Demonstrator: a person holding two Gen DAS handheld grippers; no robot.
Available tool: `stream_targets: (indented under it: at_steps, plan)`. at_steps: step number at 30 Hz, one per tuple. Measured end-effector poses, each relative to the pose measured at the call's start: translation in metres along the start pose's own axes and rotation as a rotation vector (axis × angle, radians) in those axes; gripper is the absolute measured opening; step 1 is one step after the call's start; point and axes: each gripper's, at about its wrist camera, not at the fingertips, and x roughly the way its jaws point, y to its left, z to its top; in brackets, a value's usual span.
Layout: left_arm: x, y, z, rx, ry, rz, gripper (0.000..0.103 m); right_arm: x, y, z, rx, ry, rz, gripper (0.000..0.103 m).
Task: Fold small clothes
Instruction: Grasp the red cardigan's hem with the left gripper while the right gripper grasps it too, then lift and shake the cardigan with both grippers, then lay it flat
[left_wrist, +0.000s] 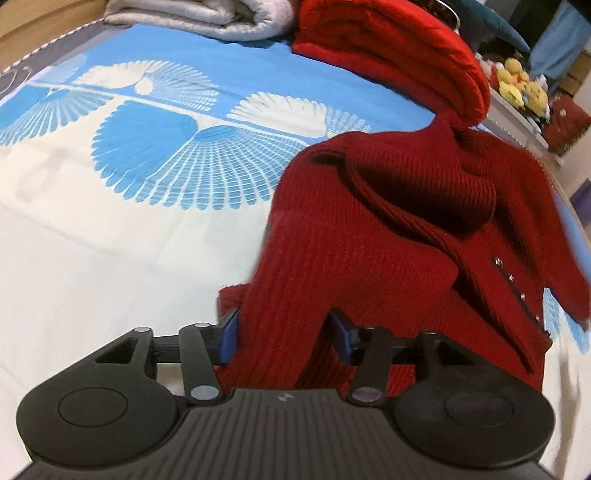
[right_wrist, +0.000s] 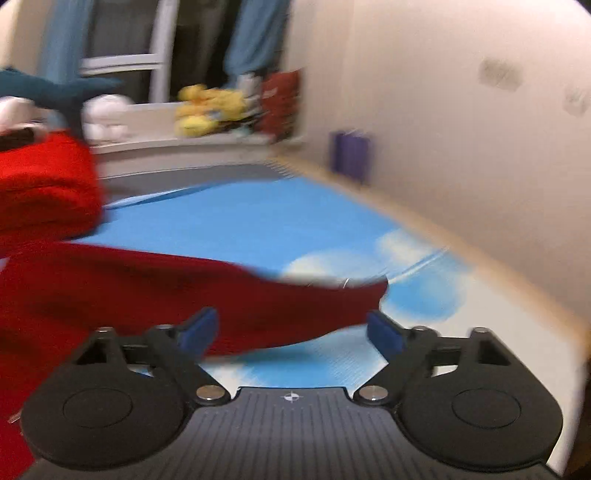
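Note:
A small dark red ribbed knit sweater (left_wrist: 388, 229) lies crumpled on the blue and white bed sheet (left_wrist: 147, 155), with small silver studs near its right edge. My left gripper (left_wrist: 284, 332) has its blue pads either side of a bunched sleeve or hem; the jaws stand fairly wide with the fabric between them. In the blurred right wrist view the same sweater (right_wrist: 184, 288) stretches from the left across the sheet (right_wrist: 258, 221). My right gripper (right_wrist: 291, 332) is open, its left pad over the fabric's edge, its right pad beside the tip.
A folded bright red blanket (left_wrist: 391, 48) and a grey one (left_wrist: 207, 18) lie at the bed's far end. Yellow plush toys (left_wrist: 517, 81) sit on a shelf beyond. A wall (right_wrist: 461, 129) runs along the bed's right side, with a purple object (right_wrist: 351, 151) against it.

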Motion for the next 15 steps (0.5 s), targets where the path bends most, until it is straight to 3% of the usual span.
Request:
stream_targets:
  at_steps: [2, 5, 7, 8, 9, 10, 11, 14, 15]
  plan:
    - [0.004, -0.002, 0.000, 0.005, 0.006, -0.002, 0.067, -0.003, 0.009, -0.042, -0.003, 0.160, 0.204, 0.090]
    - [0.007, -0.006, -0.004, 0.014, 0.021, -0.011, 0.075, -0.001, 0.040, -0.111, -0.041, 0.397, 0.441, 0.090]
    - [0.010, -0.008, -0.007, 0.036, 0.029, -0.012, 0.076, -0.001, 0.066, -0.149, -0.100, 0.477, 0.518, 0.090]
    - [0.010, -0.010, -0.009, 0.051, 0.028, -0.008, 0.072, 0.006, 0.080, -0.162, -0.128, 0.515, 0.535, 0.090]
    - [0.010, -0.012, -0.010, 0.068, 0.021, 0.001, 0.062, 0.000, 0.093, -0.172, -0.191, 0.476, 0.517, 0.089]
    - [0.007, -0.013, -0.010, 0.074, 0.013, 0.005, 0.030, -0.004, 0.111, -0.170, -0.296, 0.400, 0.508, 0.062]
    - [0.003, -0.013, -0.009, 0.068, 0.007, -0.002, 0.017, -0.016, 0.122, -0.169, -0.395, 0.351, 0.563, 0.014]
    - [-0.030, -0.005, -0.008, 0.012, -0.056, -0.024, 0.016, -0.033, 0.115, -0.142, -0.314, 0.360, 0.562, 0.014]
    - [-0.046, -0.001, -0.010, 0.025, -0.064, -0.018, 0.016, -0.044, 0.104, -0.131, -0.286, 0.326, 0.574, 0.014]
